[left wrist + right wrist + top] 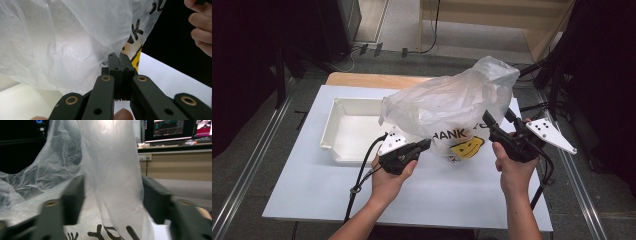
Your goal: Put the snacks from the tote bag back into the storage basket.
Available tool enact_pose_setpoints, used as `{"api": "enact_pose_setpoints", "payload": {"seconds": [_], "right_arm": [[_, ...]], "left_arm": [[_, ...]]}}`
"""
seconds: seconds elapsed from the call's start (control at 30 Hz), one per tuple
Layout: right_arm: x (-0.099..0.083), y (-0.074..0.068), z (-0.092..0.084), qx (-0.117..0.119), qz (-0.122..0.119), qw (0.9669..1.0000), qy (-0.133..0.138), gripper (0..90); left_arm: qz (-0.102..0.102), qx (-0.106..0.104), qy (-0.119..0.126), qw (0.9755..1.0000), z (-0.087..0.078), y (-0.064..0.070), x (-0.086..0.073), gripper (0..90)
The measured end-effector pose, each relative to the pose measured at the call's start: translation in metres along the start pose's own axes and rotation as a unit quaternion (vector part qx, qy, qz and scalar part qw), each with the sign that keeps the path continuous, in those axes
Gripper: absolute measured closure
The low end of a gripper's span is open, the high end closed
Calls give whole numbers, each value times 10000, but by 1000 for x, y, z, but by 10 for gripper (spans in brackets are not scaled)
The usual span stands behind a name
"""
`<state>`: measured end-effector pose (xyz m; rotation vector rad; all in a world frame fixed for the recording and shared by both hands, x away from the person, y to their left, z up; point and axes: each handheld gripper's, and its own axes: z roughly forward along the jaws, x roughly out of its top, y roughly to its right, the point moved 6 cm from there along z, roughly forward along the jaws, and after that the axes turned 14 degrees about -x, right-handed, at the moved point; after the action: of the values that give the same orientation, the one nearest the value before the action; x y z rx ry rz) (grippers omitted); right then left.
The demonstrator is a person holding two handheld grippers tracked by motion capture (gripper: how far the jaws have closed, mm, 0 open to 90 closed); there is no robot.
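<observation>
A translucent white plastic bag [452, 107] with black lettering and a yellow smiley face stands puffed up on the white table [317, 190]. My left gripper [426, 144] is shut on the bag's lower left edge; in the left gripper view its jaws [120, 65] pinch a thin fold of the film [75, 37]. My right gripper [488, 120] is at the bag's right side, open. In the right gripper view a strip of the bag [112, 182] hangs between its spread jaws [111, 195] without being clamped.
A shallow white tray [331, 131] lies on the table behind and left of the bag, partly covered by it. Dark cables trail from both grippers toward the table's front edge. Monitors and a wooden desk [175, 167] stand beyond the table.
</observation>
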<state>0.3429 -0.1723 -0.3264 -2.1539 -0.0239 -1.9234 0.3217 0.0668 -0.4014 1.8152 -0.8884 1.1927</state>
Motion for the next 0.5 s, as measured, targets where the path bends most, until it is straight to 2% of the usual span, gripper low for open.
{"api": "enact_pose_setpoints", "payload": {"seconds": [0.03,0.07,0.13,0.2,0.27,0.33,0.37,0.4,0.47,0.5], "right_arm": [[-2,0,2,92,33,9999,-26,525],[-2,0,2,92,33,9999,-26,525],[-5,0,5,277,52,9996,-82,656],[-9,-1,9,236,-58,9996,-154,787],[-13,-2,13,237,-82,9994,-230,874],[-15,-2,15,228,-74,9994,-240,893],[-15,-2,15,228,-74,9994,-240,893],[-16,-3,16,224,-71,9994,-262,898],[-18,-3,17,204,-87,9994,-278,900],[-21,-3,19,201,-128,9992,-306,900]], "left_arm": [[-8,-21,-28,10000,0,0,-1,900],[-8,-21,-28,10000,0,0,-1,900],[-38,-42,-21,10000,1,1,-4,900],[-33,-49,-42,10000,1,1,-5,900],[-57,-10,-20,10000,-1,2,-6,900],[-59,8,13,10000,-2,2,-6,820],[-61,42,49,10000,-4,3,-5,820],[-42,74,82,9999,-5,3,-4,769],[-8,214,143,9997,-11,4,-1,623],[-43,303,264,9992,-17,4,4,524]]}}
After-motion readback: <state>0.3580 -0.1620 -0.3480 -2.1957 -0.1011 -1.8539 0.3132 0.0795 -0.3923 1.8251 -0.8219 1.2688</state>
